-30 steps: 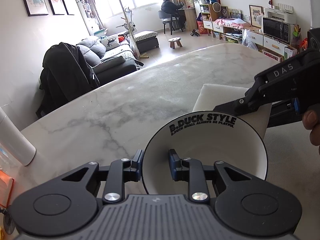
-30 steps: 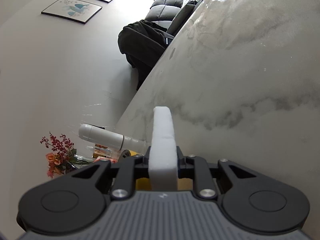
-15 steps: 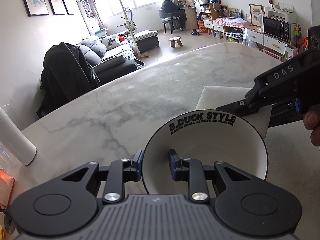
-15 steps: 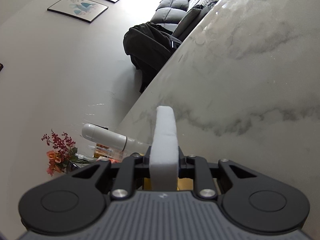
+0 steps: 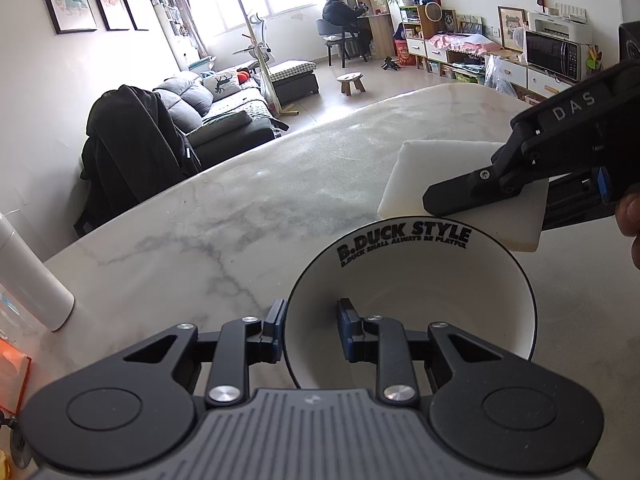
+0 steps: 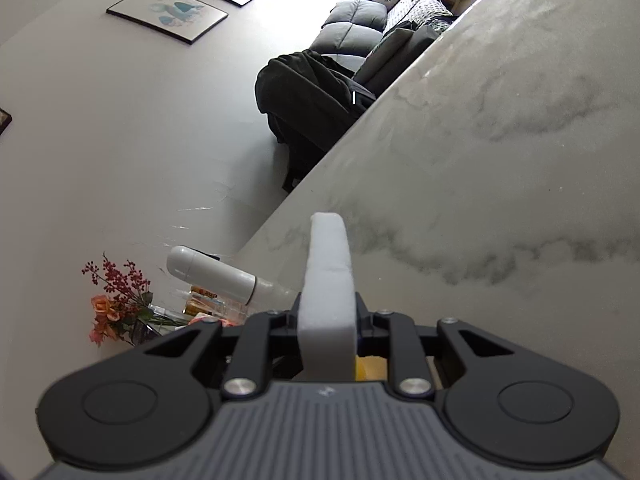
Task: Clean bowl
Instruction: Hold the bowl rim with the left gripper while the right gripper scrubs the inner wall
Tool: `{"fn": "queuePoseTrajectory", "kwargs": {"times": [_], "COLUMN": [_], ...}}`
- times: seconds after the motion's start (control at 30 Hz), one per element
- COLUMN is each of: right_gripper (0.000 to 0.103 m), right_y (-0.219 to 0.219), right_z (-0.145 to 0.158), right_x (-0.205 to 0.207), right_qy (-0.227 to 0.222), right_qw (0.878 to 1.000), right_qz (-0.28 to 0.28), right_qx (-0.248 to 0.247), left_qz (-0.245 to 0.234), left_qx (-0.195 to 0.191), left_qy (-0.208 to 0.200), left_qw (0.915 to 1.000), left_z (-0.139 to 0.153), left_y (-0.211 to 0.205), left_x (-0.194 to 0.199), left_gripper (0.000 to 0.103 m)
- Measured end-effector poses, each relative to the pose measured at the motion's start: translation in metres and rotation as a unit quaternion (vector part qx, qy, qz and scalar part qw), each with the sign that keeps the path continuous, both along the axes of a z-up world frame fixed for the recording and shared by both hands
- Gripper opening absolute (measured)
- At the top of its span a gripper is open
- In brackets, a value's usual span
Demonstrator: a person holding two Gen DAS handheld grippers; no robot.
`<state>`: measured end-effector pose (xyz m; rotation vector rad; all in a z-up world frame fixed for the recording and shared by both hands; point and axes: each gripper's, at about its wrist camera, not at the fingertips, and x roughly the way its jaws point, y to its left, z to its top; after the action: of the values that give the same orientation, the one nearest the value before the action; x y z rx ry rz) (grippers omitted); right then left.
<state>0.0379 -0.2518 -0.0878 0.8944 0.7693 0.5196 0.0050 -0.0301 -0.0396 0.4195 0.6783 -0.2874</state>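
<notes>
On the marble desk (image 5: 248,216) there is one white bowl (image 5: 420,292), tilted toward the left camera, and inside its rim I read "B.DUCK STYLE" and under it "B.DUCK SHALL ALWAYS BE PLAYFUL". The left gripper (image 5: 312,330) points downward and its jaws are clamped on the bowl's wall, one outside and one inside. The right gripper (image 5: 452,200), marked "DAS", comes from the right with its jaws closed on one white sponge (image 5: 436,168) just behind the bowl.
</notes>
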Motion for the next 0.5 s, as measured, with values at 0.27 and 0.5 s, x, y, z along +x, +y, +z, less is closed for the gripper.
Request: {"fn": "queuePoseTrajectory", "kwargs": {"times": [0.27, 0.5], "right_gripper": [0.022, 0.022], "right_y": [-0.004, -0.007], "right_z": [-0.009, -0.003], "right_x": [-0.002, -0.009], "right_qy": [0.011, 0.008], "right_qw": [1.000, 1.000], "right_qz": [-0.002, 0.000], "right_qx": [0.006, -0.012], "left_qz": [0.004, -0.012], "left_qx": [-0.024, -0.036], "left_qy": [0.009, 0.017], "left_qw": [0.9997, 0.9991], "left_z": [0.003, 0.005], "left_y": [0.003, -0.002], "left_x": [0.005, 0.011], "left_gripper": [0.027, 0.035]}}
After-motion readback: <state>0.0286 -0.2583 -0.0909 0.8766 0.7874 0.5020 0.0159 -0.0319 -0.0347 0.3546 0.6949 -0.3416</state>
